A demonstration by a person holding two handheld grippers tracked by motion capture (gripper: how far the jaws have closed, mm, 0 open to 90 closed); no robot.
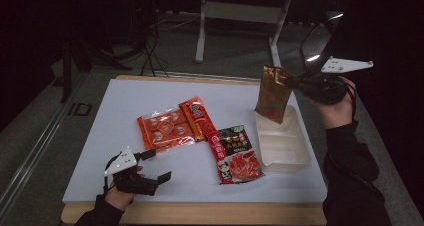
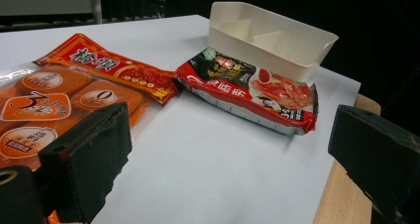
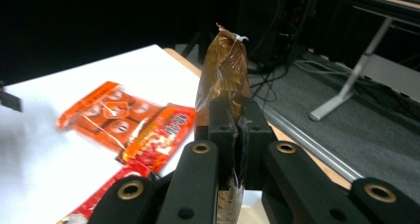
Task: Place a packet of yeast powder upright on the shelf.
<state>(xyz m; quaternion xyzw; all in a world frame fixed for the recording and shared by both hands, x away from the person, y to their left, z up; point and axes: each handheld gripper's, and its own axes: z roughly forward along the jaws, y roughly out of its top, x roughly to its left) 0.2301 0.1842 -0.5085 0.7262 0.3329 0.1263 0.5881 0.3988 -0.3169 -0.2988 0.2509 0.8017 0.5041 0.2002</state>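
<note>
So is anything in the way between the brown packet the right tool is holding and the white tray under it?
Nothing visible. The right tool holds the brown packet upright, its lower end at the white tray, whose compartments look empty. The red and black packet lies on the table beside the tray, outside it.

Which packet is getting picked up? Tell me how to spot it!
Find the white tray at the table's right side. Just above it hangs a brown packet, pinched by the right hand-held gripper. It is the only brown one and the only one lifted; the others are red or orange and lie flat.
</note>
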